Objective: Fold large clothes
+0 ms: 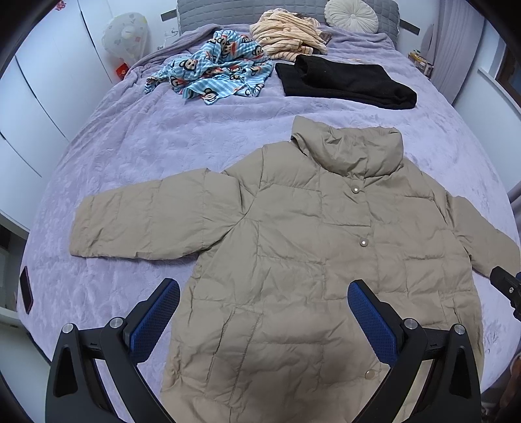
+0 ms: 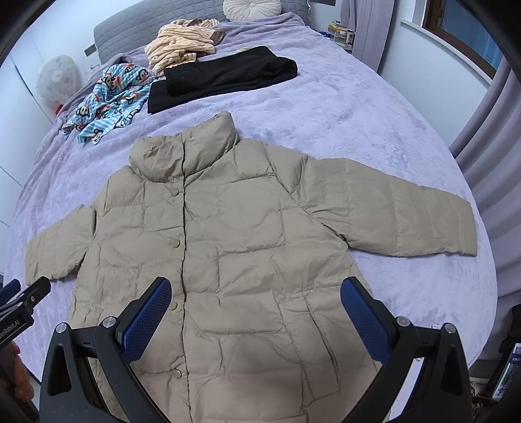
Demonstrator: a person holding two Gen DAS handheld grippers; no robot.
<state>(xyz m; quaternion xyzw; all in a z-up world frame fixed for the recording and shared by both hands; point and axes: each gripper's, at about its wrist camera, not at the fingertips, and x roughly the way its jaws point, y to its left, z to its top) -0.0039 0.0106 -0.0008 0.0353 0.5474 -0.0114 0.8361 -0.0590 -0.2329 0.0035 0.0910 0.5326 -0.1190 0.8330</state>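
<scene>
A beige quilted puffer jacket (image 1: 293, 247) (image 2: 228, 247) lies flat, front up and snapped closed, on the lilac bedspread (image 1: 146, 140), both sleeves spread out sideways and the collar pointing to the headboard. My left gripper (image 1: 263, 312) hovers open above the jacket's lower left part, nothing between its blue pads (image 1: 153, 322). Over the lower right part my right gripper (image 2: 257, 312) is open too, empty. The right gripper's tip (image 1: 506, 286) shows at the left wrist view's right edge, and the left gripper's tip (image 2: 29, 293) at the right wrist view's left edge.
Further up the bed lie a folded black garment (image 1: 345, 81), a crumpled blue monkey-print garment (image 1: 215, 71) and a peach striped one (image 1: 286, 35), with a round cushion (image 1: 351, 14) at the grey headboard. A dark phone (image 1: 26, 289) rests near the bed's left edge. White wardrobes stand left.
</scene>
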